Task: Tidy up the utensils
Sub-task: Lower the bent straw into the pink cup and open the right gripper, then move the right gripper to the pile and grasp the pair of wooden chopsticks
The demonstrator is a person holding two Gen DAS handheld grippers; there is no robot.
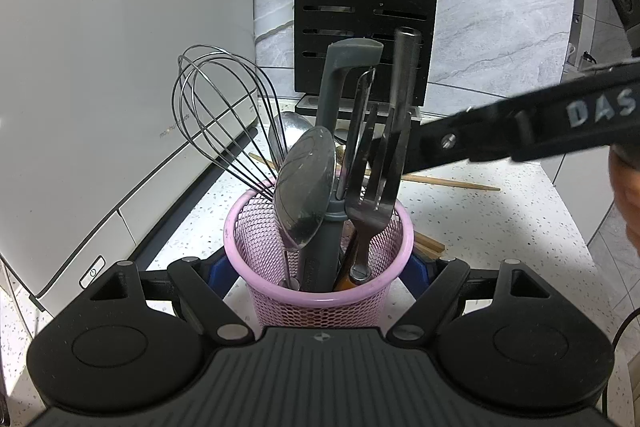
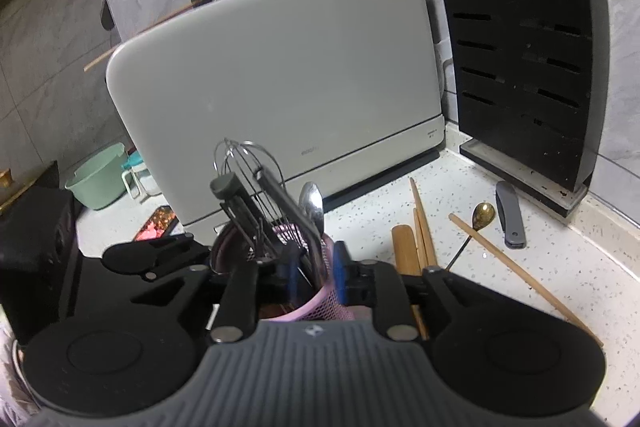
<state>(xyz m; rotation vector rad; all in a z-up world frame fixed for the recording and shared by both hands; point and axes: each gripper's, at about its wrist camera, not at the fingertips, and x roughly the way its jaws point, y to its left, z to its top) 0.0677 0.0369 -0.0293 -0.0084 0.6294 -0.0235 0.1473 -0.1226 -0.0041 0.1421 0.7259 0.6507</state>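
1. The pink mesh holder [image 1: 318, 267] stood on the speckled counter [image 1: 480, 227], just in front of the grey appliance [image 1: 120, 67] and the black knife block [image 1: 366, 11].
2. Already in the holder: a whisk [image 1: 216, 115], a large spoon [image 1: 306, 187], a grey peeler [image 1: 340, 115], a fork [image 1: 368, 195] and a dark-handled utensil [image 1: 404, 75].
3. Outstanding, by my judgement: the chopsticks [image 2: 520, 275], a wooden handle [image 2: 406, 251], a brass spoon [image 2: 482, 215] and a small grey tool [image 2: 510, 215] lay loose on the counter to the right of the holder. The task looked roughly half complete.
4. The left gripper [image 1: 318, 269] had its blue pads pressed against both sides of the holder, steadying it.
5. The right gripper [image 1: 404, 155] reached in from the right at the dark-handled utensil. Its jaws appeared narrowly set about that utensil, but whether they were pinching it or had let go could not be told.
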